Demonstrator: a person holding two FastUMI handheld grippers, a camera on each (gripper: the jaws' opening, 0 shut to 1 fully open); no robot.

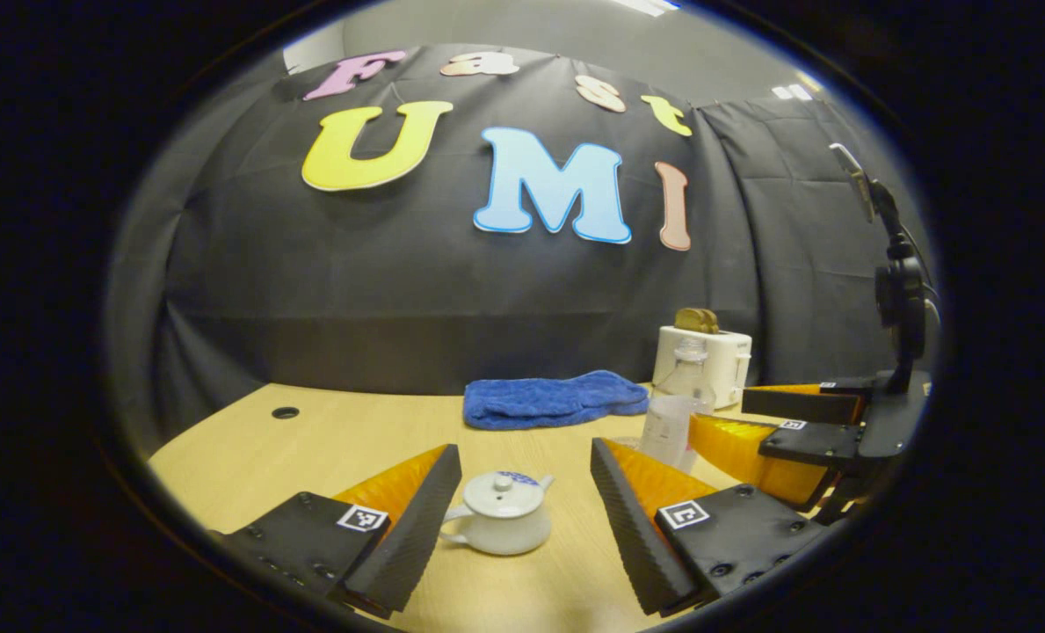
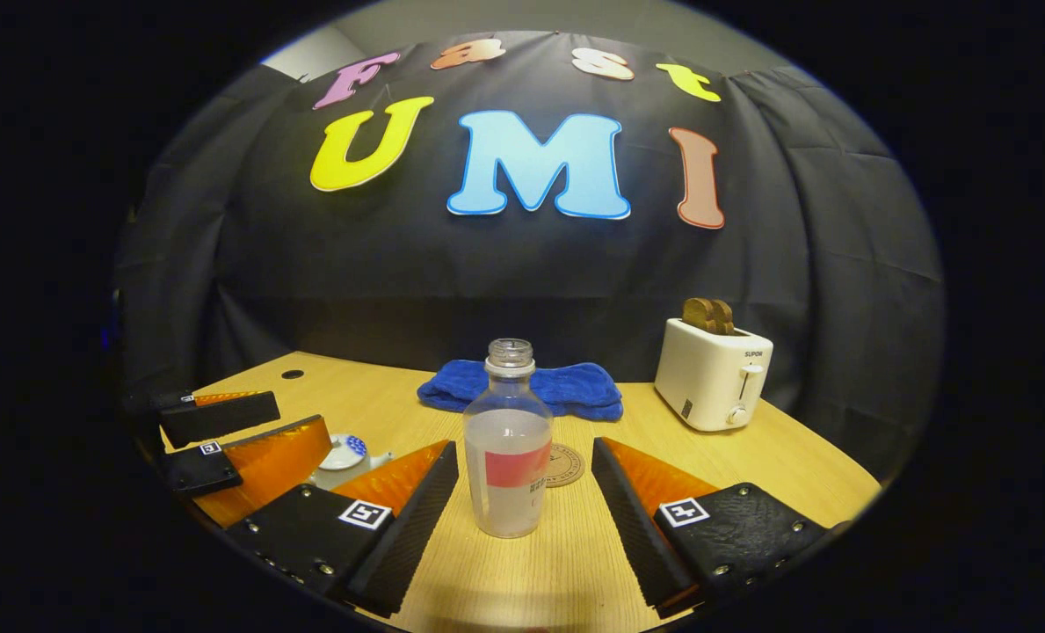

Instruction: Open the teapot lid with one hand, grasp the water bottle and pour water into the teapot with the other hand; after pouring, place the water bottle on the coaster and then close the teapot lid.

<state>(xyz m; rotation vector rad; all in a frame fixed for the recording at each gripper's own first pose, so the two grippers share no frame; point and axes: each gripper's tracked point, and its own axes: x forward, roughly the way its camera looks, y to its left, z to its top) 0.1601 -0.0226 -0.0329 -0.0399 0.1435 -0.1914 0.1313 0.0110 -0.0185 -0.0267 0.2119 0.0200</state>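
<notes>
A small white teapot [image 1: 497, 525] with its lid on stands on the wooden table [image 1: 329, 440], between the spread fingers of my open left gripper [image 1: 522, 457], untouched. A clear uncapped water bottle [image 2: 508, 448] with a red label, partly filled, stands upright between the fingers of my open right gripper [image 2: 524, 453], also untouched. A round coaster [image 2: 564, 464] lies just behind the bottle. In the left gripper view the bottle [image 1: 673, 406] stands to the right with the right gripper [image 1: 786, 431] around it. In the right gripper view the teapot [image 2: 346, 455] and the left gripper [image 2: 250, 440] sit at the left.
A blue towel [image 2: 522, 387] lies at the back of the table by the wall. A white toaster [image 2: 714, 373] with bread in it stands at the back right. A small round hole [image 1: 285, 412] marks the table's far left corner.
</notes>
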